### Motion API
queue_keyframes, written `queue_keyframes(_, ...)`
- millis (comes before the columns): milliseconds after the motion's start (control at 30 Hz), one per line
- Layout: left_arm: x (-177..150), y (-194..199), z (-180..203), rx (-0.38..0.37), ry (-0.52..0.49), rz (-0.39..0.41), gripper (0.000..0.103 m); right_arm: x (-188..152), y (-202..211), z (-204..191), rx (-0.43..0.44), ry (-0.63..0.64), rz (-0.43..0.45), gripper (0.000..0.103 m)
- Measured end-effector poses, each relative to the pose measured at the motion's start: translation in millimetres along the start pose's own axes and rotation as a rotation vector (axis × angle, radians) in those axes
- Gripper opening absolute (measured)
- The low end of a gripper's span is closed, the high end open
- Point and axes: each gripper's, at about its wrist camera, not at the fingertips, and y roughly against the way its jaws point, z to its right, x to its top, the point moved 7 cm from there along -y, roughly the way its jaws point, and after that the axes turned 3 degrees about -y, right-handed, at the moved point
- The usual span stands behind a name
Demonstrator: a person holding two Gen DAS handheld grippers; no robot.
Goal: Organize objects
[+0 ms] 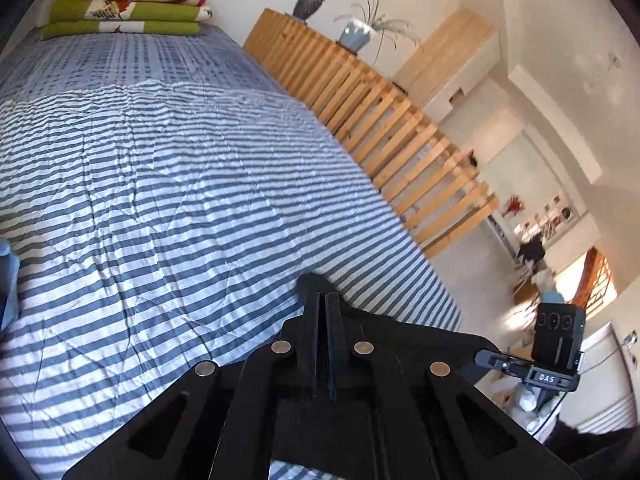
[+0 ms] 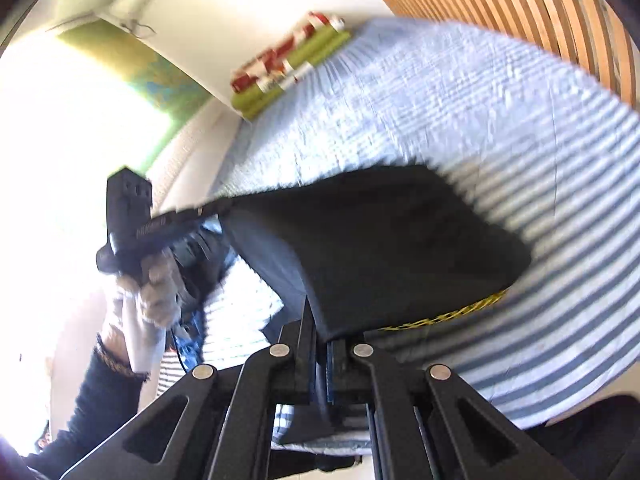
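Note:
My right gripper [image 2: 320, 330] is shut on the edge of a flat black case [image 2: 380, 240] with a yellow trim line, holding it above the striped bed [image 2: 520, 120]; the view is motion-blurred. My left gripper [image 1: 323, 296] is shut and empty, hovering over the blue-and-white striped bedcover [image 1: 160, 200]. The left gripper and the gloved hand holding it [image 2: 132, 232] also show at the left of the right wrist view. The right gripper's device [image 1: 556, 340] shows at the right of the left wrist view.
Folded green and red-white blankets [image 1: 128, 8] are stacked at the bed's far end, also in the right wrist view [image 2: 288, 64]. A wooden slatted partition [image 1: 380, 120] runs along the bed, with a vase [image 1: 307, 4] and a potted plant [image 1: 360, 32] on top.

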Motion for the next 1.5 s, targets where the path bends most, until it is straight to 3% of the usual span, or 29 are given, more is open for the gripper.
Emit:
queue_keyframes(133, -7.7, 45.6, 27.0, -0.004, 0.004, 0.064, 0.002, 35.7, 38.3, -18.8, 0.025, 0.078, 0.095, 0.003)
queue_keyframes(300, -33.3, 98.6, 65.6, 0.018, -0.003, 0.114, 0.002, 45.4, 64.6, -47.1, 0.055, 0.167, 0.134, 0.003)
queue_keyframes(433, -63.9, 136.6, 87.6, 0.01, 0.024, 0.13, 0.002, 35.9, 83.7, -49.3, 0.108, 0.172, 0.102, 0.003)
queue_keyframes(567, -81.7, 140.7, 79.1, 0.043, 0.069, 0.103, 0.002, 24.1, 84.0, -51.6, 0.125, 0.181, 0.046, 0.003)
queue_keyframes(700, -73.0, 94.4, 22.9, 0.066, 0.185, 0.042, 0.002, 34.5, 48.4, -39.0, 0.094, 0.171, -0.011, 0.003)
queue_keyframes(933, -34.9, -19.7, -91.1, 0.116, 0.338, -0.032, 0.002, 92.4, -82.5, 34.3, 0.053, 0.015, -0.185, 0.003)
queue_keyframes(1167, -10.8, -98.0, -160.9, 0.183, 0.365, -0.085, 0.001, 126.4, -167.1, 86.4, -0.037, -0.024, -0.29, 0.003)
queue_keyframes(1367, -6.1, -127.5, -178.3, 0.21, 0.328, -0.114, 0.002, 131.3, -204.5, 109.2, -0.072, -0.039, -0.353, 0.005)
queue_keyframes(1433, -3.8, -122.0, -183.7, 0.225, 0.342, -0.097, 0.023, 132.5, -209.6, 119.0, -0.065, -0.095, -0.393, 0.007)
queue_keyframes(1500, -0.7, -106.0, -184.4, 0.248, 0.328, -0.057, 0.036, 134.8, -208.9, 126.0, -0.044, -0.142, -0.421, 0.007)
